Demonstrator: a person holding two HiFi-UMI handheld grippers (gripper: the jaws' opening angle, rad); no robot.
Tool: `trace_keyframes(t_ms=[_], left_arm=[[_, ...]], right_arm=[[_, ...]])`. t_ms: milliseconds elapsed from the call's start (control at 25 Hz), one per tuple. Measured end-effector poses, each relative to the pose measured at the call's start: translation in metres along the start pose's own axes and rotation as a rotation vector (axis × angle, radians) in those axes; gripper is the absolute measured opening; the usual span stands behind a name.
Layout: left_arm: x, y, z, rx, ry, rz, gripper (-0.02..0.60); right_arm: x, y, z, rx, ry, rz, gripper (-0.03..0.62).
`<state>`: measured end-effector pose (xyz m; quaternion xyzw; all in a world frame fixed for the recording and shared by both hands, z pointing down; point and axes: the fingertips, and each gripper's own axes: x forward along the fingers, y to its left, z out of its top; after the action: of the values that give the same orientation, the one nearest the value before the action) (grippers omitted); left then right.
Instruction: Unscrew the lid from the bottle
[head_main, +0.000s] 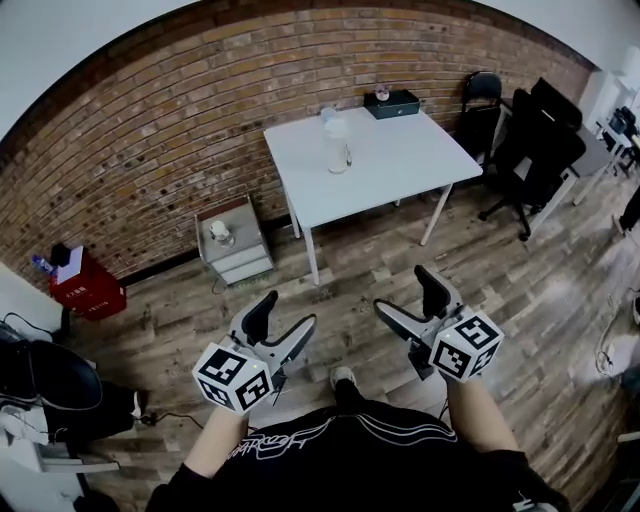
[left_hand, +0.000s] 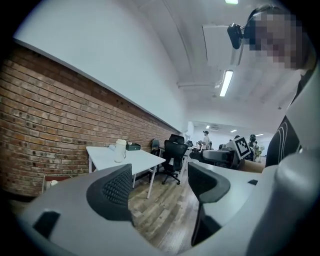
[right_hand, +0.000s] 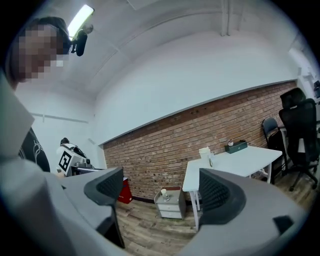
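A white bottle (head_main: 337, 146) with a pale lid stands upright on the white table (head_main: 400, 170) by the brick wall, far ahead of me. It shows small in the left gripper view as the bottle (left_hand: 120, 150) and in the right gripper view as the bottle (right_hand: 205, 154). My left gripper (head_main: 282, 318) is held low over the wooden floor, open, nothing between its jaws. My right gripper (head_main: 410, 295) is beside it, also open and empty. Both are well short of the table.
A dark box (head_main: 392, 103) sits at the table's far edge. A small grey drawer unit (head_main: 234, 243) stands left of the table, a red crate (head_main: 85, 283) further left. Black office chairs (head_main: 535, 150) stand to the right. Wooden floor lies between me and the table.
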<state>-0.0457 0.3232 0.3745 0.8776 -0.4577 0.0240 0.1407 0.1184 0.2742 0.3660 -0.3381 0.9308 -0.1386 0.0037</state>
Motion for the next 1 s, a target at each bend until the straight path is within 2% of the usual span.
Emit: trace_keyframes(t_ms=[280,440,640,880,1000], left_arm=[[0.1,0.078,0.012,0.008,0.063,0.026,0.362],[0.148,0.105,0.017,0.012,0.092,0.016,0.362],[0.187,0.129,0.023,0.019,0.116,-0.001,0.362],[0.225,0.166,0.019,0.002,0.134,0.022,0.362],[0.246,0.182,0.017,0.007,0.164,0.002,0.362]], right_arm=[[0.084,-0.088,0.02,0.014,0.037,0.002,0.459],[0.12,-0.128,0.031,0.017,0.044,0.008,0.46],[0.153,-0.154,0.045,0.021,0.042,0.024,0.462],[0.183,-0.181,0.054,0.017,0.044,0.019,0.462],[0.199,-0.195,0.051,0.028,0.059,0.002,0.462]])
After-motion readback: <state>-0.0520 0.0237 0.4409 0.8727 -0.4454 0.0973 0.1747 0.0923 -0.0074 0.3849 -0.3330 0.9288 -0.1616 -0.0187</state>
